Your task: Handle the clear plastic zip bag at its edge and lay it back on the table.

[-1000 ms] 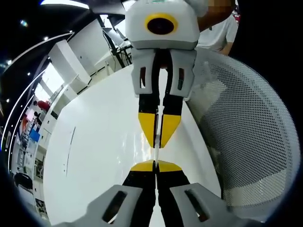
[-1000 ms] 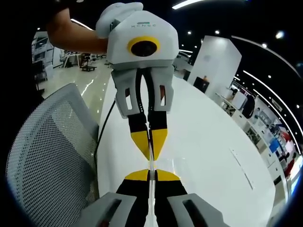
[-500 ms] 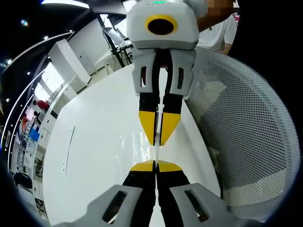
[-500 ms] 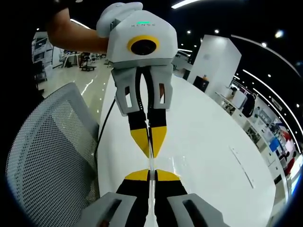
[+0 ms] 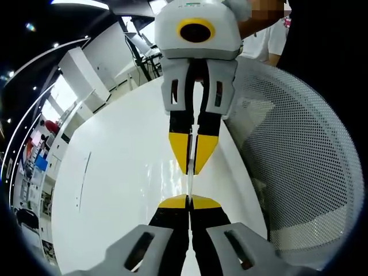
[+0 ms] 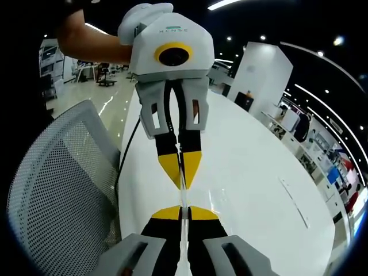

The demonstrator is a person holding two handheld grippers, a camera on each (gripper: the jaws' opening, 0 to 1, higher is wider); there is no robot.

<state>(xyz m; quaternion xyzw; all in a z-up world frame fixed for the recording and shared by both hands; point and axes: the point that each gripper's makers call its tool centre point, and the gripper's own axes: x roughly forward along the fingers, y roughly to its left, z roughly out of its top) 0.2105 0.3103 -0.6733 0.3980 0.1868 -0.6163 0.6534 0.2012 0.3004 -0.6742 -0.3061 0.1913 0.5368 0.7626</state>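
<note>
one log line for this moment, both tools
left tool: shut on bag | right tool: shut on bag | bag taut between them above table

an open showroom-like office: long white table, mesh chair, ceiling spotlights.

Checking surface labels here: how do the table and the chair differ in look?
The table is solid, glossy white and flat; the chair is grey, perforated mesh and curved. The table mirrors lights; the chair looks matte. Both lie behind the bag held by the left gripper and right gripper.

Long white table centre frame; grey mesh chair at right; ceiling light strips along top.
</note>
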